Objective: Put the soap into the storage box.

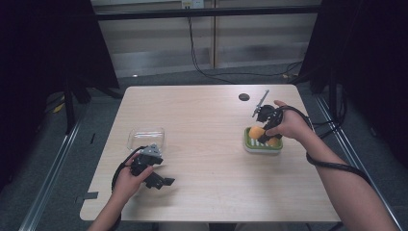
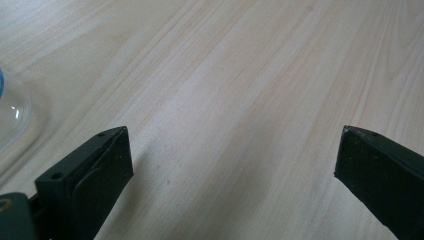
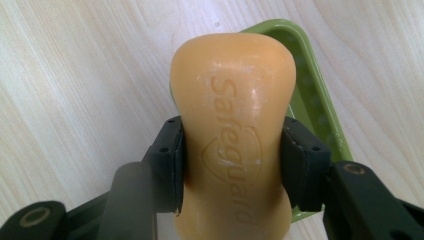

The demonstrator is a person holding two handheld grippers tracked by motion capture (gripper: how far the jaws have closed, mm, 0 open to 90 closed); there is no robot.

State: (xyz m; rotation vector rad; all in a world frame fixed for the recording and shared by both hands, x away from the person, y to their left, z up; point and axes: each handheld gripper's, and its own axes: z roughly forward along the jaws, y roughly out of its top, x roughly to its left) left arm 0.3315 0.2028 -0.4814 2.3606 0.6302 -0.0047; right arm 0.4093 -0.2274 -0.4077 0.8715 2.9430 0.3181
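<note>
R hand-held gripper (image 3: pixel 232 165) pinching soap bar (image 3: pixel 232 135) across its thin waist | long axis pointing away, over green dish (image 3: pixel 315 100) | L hand-held gripper (image 2: pixel 232 165) spread wide, far off w/ clear lid (image 1: pixel 146 137) beside

the soap bar (image 3: pixel 232 140) hides most of the green soap dish (image 3: pixel 310 100) under it, and its near end runs off the picture's bottom edge. the clear plastic lid (image 2: pixel 12 112) is cut by the left edge. a small dark disc (image 1: pixel 244 96) on the table is too small to tell.
</note>
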